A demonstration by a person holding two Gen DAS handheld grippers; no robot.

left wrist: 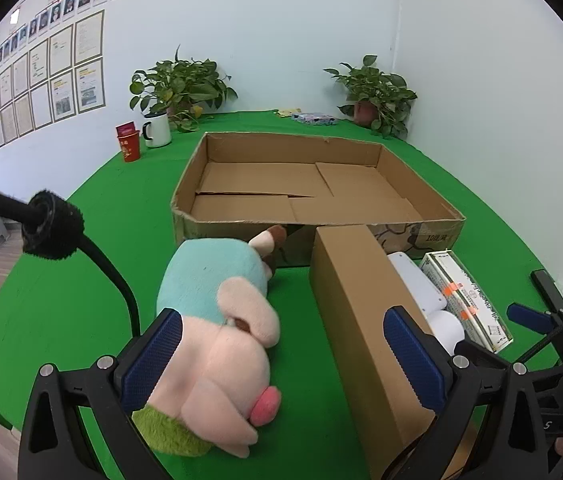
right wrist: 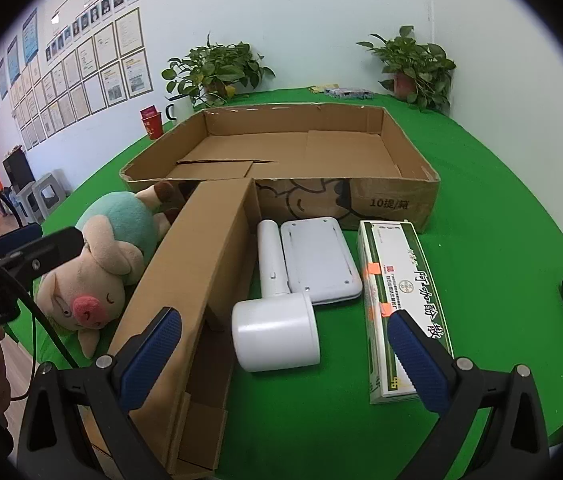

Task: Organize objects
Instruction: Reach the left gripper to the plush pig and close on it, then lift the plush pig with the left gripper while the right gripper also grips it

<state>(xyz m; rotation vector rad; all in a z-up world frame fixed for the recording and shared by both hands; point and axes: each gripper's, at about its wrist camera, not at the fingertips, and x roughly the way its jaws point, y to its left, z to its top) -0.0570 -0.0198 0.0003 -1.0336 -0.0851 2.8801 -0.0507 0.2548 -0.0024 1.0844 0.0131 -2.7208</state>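
In the left wrist view, the left gripper [left wrist: 281, 356] stood wide open over the green table [left wrist: 65, 312], the plush pig [left wrist: 217, 328] lying against its left finger and a narrow cardboard box [left wrist: 361, 304] by the right one; the large cardboard tray [left wrist: 313, 184] beyond read "10". In the right wrist view, the right gripper [right wrist: 285, 352] gaped empty, a white hair dryer [right wrist: 277, 320] between its fingers, ungripped. The tray [right wrist: 393, 200] read "10提/箱"; a green-and-white carton [right wrist: 397, 296] bore Chinese characters.

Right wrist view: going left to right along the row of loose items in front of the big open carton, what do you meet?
Plush pig → long narrow cardboard box → white hair dryer → flat white device → green-and-white packaged box.
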